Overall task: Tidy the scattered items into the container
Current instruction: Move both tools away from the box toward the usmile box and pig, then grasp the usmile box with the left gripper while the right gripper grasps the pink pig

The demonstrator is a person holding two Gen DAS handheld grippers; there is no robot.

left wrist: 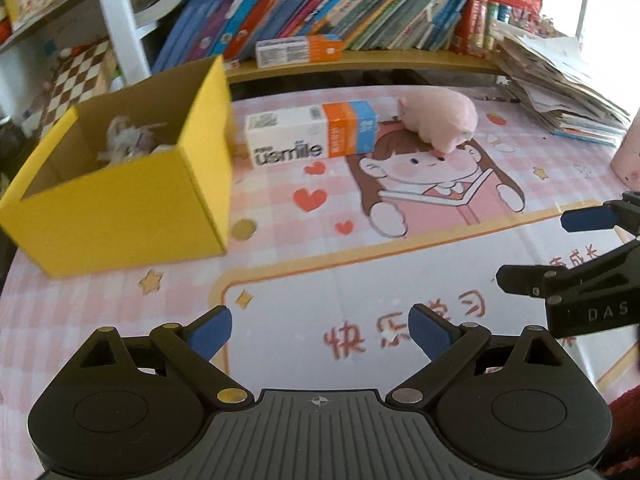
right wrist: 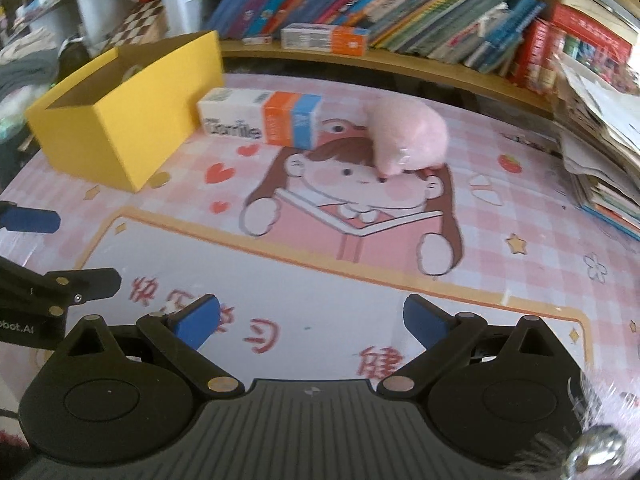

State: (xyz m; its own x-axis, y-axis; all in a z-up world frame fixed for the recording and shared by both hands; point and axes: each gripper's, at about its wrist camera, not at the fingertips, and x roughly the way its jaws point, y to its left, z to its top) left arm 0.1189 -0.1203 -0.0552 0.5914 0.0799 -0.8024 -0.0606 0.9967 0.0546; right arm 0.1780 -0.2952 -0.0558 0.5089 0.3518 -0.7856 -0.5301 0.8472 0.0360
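While the yellow box (left wrist: 120, 184) at left of frame already holds some pale stuff, the toothpaste carton (left wrist: 310, 134) & pink plush (left wrist: 440, 120) sit upper centre on the mat (left wrist: 360, 280), not yet binned. Left gripper (left wrist: 320, 334) & right gripper (right wrist: 312, 322) both spread wide, holding nothing.

Pink checked cartoon desk mat (left wrist: 400, 264) carries everything. On it: yellow box (left wrist: 120, 200), toothpaste carton (left wrist: 312, 134), pink plush (left wrist: 440, 118), coin (left wrist: 244, 229) beside box. Paper stack (left wrist: 560, 92) at right edge.

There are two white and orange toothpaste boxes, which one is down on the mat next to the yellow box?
The usmile box, lying on the pink mat between the yellow box and the pink plush. The other box sits up on the bookshelf, in front of the books.
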